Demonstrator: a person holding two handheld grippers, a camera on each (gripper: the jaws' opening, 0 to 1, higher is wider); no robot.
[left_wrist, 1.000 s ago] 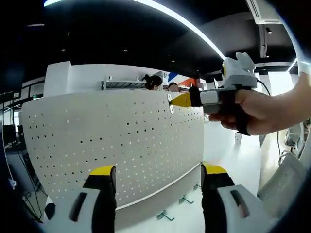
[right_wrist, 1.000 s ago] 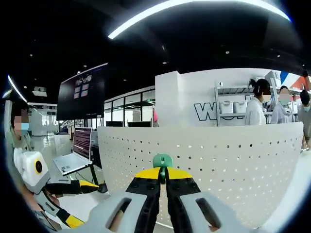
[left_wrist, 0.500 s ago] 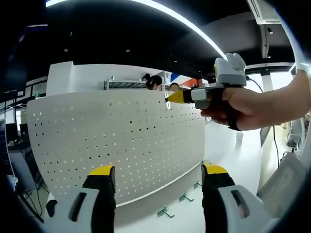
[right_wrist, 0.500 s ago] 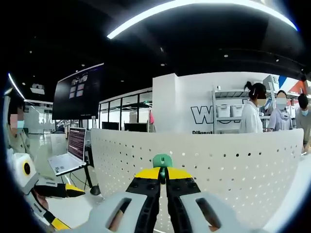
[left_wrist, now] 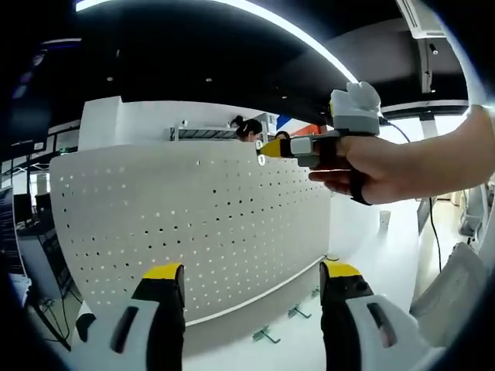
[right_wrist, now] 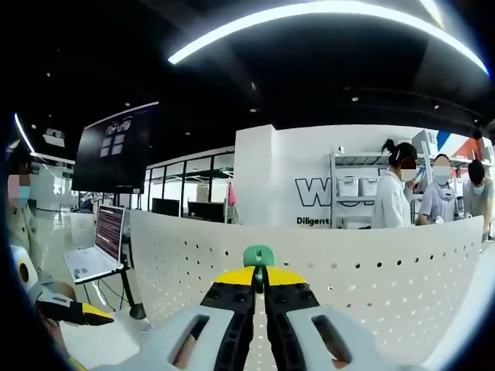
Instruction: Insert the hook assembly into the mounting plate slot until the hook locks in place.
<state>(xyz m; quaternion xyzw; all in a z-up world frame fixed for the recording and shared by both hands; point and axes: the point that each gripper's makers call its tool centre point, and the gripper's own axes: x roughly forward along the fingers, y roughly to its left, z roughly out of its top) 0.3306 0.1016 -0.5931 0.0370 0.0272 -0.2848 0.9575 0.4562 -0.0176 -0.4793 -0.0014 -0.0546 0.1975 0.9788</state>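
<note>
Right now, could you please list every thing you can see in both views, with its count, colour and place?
Pegboard: one, white with rows of small holes, upright on the white table, ahead of both grippers.
Green hook: one, clamped in the right gripper's tips, close to the pegboard's top edge.
Loose hooks: at least three, greenish grey, lying on the table at the pegboard's foot.
Laptop: one, silver, open, left in the right gripper view.
People: three, by the grey shelves behind the pegboard.
Left gripper: yellow tips, jaws wide apart, nothing between them.
Right gripper: yellow tips, shut on the green hook.
Hand: one, holding the right gripper.
</note>
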